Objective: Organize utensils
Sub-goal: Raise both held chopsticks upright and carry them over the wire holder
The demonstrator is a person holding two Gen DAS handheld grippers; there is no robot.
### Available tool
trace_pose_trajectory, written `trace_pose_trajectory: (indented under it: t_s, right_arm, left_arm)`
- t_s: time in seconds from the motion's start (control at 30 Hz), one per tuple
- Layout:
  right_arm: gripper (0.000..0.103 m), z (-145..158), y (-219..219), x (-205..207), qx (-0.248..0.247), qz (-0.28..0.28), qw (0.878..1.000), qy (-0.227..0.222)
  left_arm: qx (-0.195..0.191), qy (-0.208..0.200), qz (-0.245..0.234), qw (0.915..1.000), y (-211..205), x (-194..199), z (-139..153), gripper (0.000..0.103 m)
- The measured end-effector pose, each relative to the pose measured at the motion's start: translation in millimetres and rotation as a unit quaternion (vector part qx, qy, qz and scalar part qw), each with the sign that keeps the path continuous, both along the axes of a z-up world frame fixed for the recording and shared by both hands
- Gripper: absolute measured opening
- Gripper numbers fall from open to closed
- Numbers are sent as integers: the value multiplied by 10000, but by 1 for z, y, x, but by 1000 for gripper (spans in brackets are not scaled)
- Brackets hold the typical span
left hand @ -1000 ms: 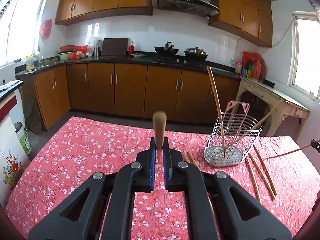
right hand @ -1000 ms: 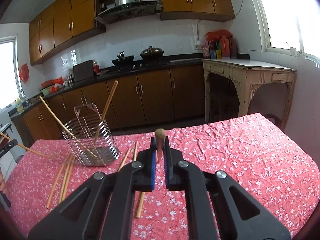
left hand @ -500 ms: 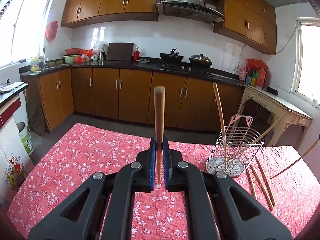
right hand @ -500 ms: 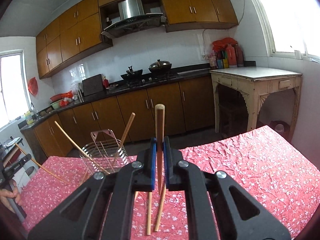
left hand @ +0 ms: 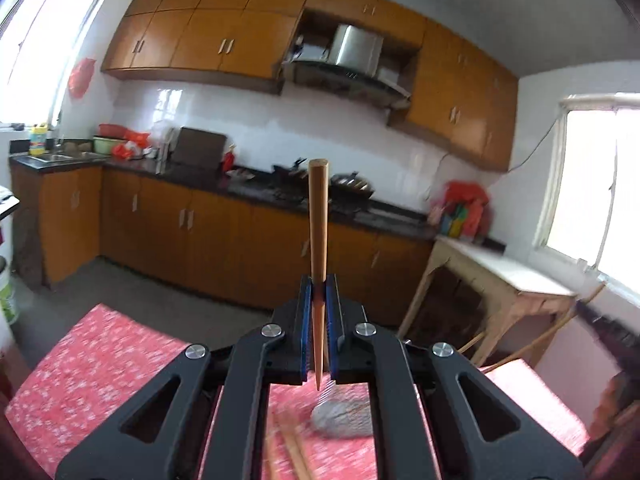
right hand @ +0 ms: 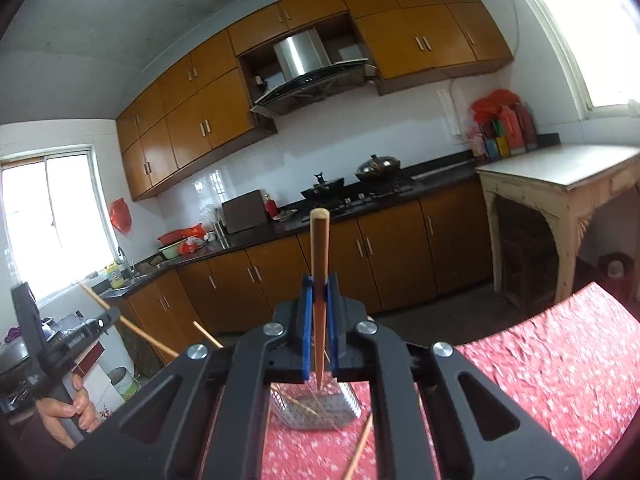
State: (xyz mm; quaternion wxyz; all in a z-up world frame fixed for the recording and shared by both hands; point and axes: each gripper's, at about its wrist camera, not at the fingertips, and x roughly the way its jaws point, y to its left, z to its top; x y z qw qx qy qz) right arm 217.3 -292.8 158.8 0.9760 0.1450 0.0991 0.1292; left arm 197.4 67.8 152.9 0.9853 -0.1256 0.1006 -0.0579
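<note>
Tongs both clenched: left tongs (left hand: 319, 300) grip a tapered wooden chopstick (left hand: 319, 224) upright, thick end at 12 o'clock, tip pointing down over the round wire-mesh utensil basket (left hand: 342, 420) on the bench w/ red floral cloth (left hand: 92, 380). Right tongs (right hand: 319, 304) grip a second tapered wooden chopstick (right hand: 319, 256) the same way, tip above the basket (right hand: 320, 412). Loose chopsticks (left hand: 294, 452) lie on the cloth at 7 o'clock of the basket; another (right hand: 360, 446) at approx. 5 o'clock in right view.
</note>
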Motion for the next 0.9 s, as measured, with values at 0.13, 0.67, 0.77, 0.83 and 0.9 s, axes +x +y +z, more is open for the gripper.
trace_pose_trajectory:
  t_s: [0.13, 0.67, 0.77, 0.83, 0.9]
  right_arm:
    - [8, 4, 19, 22, -55, 103, 9999, 16]
    - [8, -46, 43, 93, -61, 307, 9952, 931]
    - [8, -53, 46, 100, -85, 328, 9939, 1049]
    - [8, -58, 46, 101, -102, 343, 9932, 1106]
    - [8, -64, 48, 106, -97, 354, 9923, 1180]
  left_arm:
    - [26, -153, -112, 9998, -20, 11, 10, 7]
    - [99, 647, -241, 9976, -43, 64, -40, 7]
    - [114, 745, -245, 9969, -44, 68, -47, 7]
    - [145, 803, -237, 9964, -46, 71, -50, 7]
    - [150, 893, -226, 9956, -47, 76, -55, 7]
